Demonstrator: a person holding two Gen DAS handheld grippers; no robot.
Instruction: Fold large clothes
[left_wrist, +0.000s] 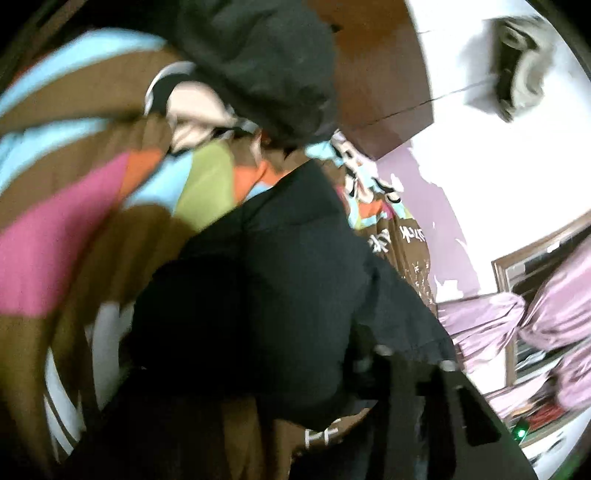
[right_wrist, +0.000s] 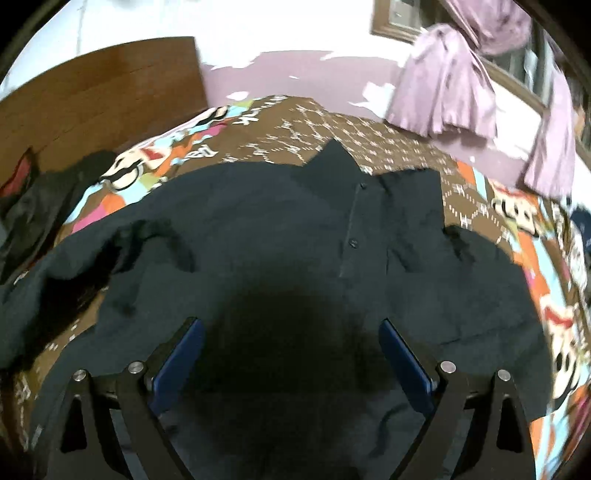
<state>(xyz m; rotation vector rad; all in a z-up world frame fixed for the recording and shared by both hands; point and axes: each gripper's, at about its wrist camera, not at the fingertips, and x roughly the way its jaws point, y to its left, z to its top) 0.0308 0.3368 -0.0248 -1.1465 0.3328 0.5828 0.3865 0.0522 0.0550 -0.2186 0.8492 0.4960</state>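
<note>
Fingers, right: right gripper stands spread wide, its blue pads bare and nothing between them. It hangs over the lower body of the shirt and is not seen touching it.
Fingers, left: left gripper is mostly buried under dark cloth in a blurred wrist view, so I cannot tell whether it is clenched or released. The cloth bulging up just in front of it suggests a pinch, but that is only a judgement.
Task's thing: a dark navy polo shirt lies front up on the patterned bedspread.
Long axis: it runs straight away from the right fingers, with the hem end nearest, the button placket beyond and the collar farthest.
Lie of the cloth: the picture-right half is fairly flat. The picture-left side is rumpled and humped, with the sleeve not laid out.
Same shirt, left view: most likely the black mass filling the middle, right up against the camera.
Nearer hand: the left is in among the fabric at its edge, while the right is centred above the body.
Coming move, judged: the right fingers would drop onto a lower edge or side so that both hands can carry one side across the placket line.
Risk: the rumpled side may drag folded-under cloth along.
</note>
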